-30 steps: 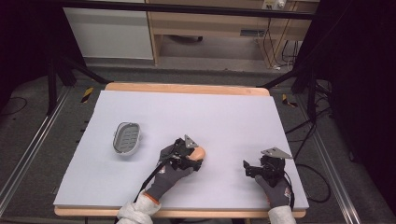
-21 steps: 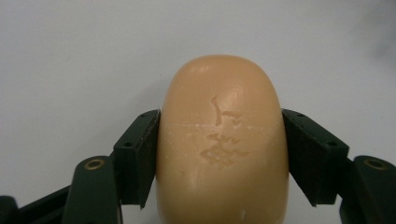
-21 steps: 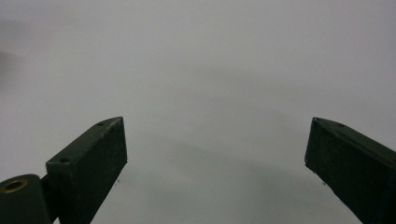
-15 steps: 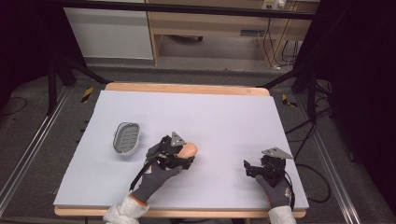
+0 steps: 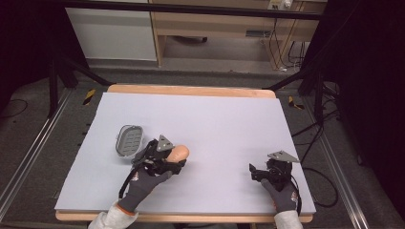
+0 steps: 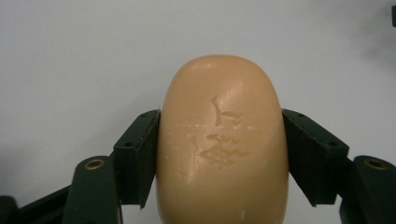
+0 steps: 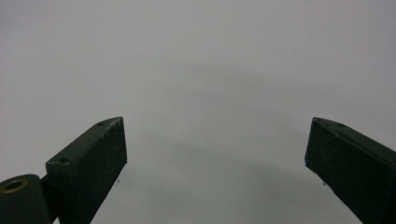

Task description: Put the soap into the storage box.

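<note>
A tan oval bar of soap (image 5: 179, 153) (image 6: 222, 144) with a stamped mark is clamped between the two black jaws of my left gripper (image 5: 175, 160) (image 6: 219, 154), near the table's front left of centre. A small grey soap dish (image 5: 130, 140) with a slotted floor lies just left of that gripper on the pale mat. My right gripper (image 5: 254, 172) (image 7: 215, 154) rests at the front right, its jaws wide apart with bare mat between them.
The pale mat (image 5: 215, 124) covers a wooden table whose edge (image 5: 191, 90) shows at the back. Dark floor, rails and cables (image 5: 315, 143) surround the table. A cabinet and shelf (image 5: 210, 28) stand behind it.
My left gripper has carried the soap leftward, toward the soap dish. The right gripper has stayed in place.
</note>
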